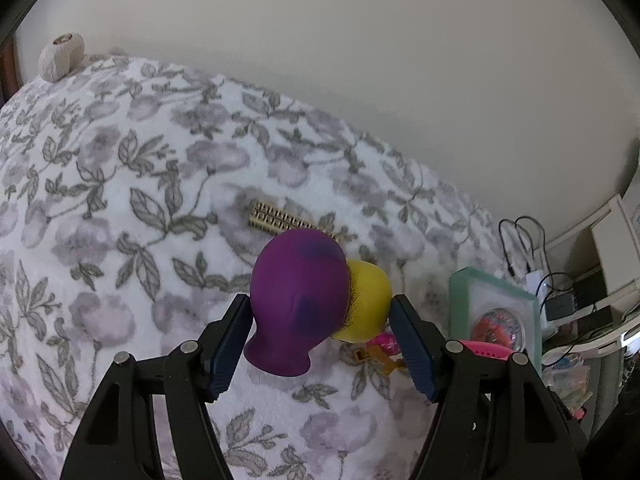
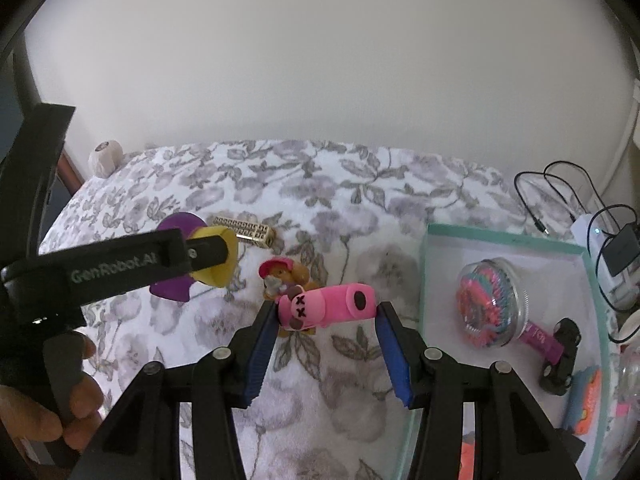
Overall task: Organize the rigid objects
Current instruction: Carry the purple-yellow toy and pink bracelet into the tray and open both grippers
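Betw. left gripper (image 1: 322, 338) pads, purple-yellow toy (image 1: 312, 300), clamped

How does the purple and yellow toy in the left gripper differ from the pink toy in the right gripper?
The purple and yellow toy is bulbous and two-coloured; the pink toy is a cylinder in one main colour with a face of crosses. The first toy fills wider jaws than the second. Both are held off the floral blanket, each gripped from two sides.
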Motion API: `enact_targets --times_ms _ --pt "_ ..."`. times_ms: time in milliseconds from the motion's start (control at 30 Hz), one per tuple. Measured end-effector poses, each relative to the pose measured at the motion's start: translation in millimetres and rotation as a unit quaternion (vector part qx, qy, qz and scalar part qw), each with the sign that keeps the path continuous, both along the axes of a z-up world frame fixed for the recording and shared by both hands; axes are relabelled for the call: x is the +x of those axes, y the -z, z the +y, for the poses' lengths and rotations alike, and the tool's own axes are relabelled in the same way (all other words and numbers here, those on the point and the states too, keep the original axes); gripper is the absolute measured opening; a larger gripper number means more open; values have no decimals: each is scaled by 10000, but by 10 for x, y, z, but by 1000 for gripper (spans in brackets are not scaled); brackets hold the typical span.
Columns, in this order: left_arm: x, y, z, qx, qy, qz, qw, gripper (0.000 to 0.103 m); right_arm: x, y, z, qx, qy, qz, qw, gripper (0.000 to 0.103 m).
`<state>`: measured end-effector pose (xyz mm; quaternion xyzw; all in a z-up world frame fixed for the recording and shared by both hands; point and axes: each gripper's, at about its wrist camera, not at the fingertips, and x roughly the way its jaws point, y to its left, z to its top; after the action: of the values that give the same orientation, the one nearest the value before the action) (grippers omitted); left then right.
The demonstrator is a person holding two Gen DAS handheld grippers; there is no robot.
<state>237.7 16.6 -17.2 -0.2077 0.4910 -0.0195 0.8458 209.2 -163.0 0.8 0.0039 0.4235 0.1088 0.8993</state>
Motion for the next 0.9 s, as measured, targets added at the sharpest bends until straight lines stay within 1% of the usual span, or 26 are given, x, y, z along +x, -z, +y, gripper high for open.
enact_targets --times_ms 133,267,500,567,700,900 --pt "-36 -148 9 -19 -23 -186 9998 72 -27 -106 -39 27 20 -122 9999 53" --pt "-84 -313 -5 -52 -16 -397 9992 72 -73 -228 -92 -55 76 -291 9995 53" --pt "-162 -526 -120 -57 106 -700 9975 72 -124 -486 -415 -136 440 -585 9972 53" --pt "-179 -563 -199 -71 210 -755 9969 72 -128 -541 -557 -163 582 -620 9962 53" --pt "-200 -607 -386 44 416 -828 9957 72 -123 -609 -877 -173 915 -633 9936 53" --pt "-243 -629 -799 134 895 -913 9917 72 -158 -665 -1309 -315 1336 -605 9887 53"
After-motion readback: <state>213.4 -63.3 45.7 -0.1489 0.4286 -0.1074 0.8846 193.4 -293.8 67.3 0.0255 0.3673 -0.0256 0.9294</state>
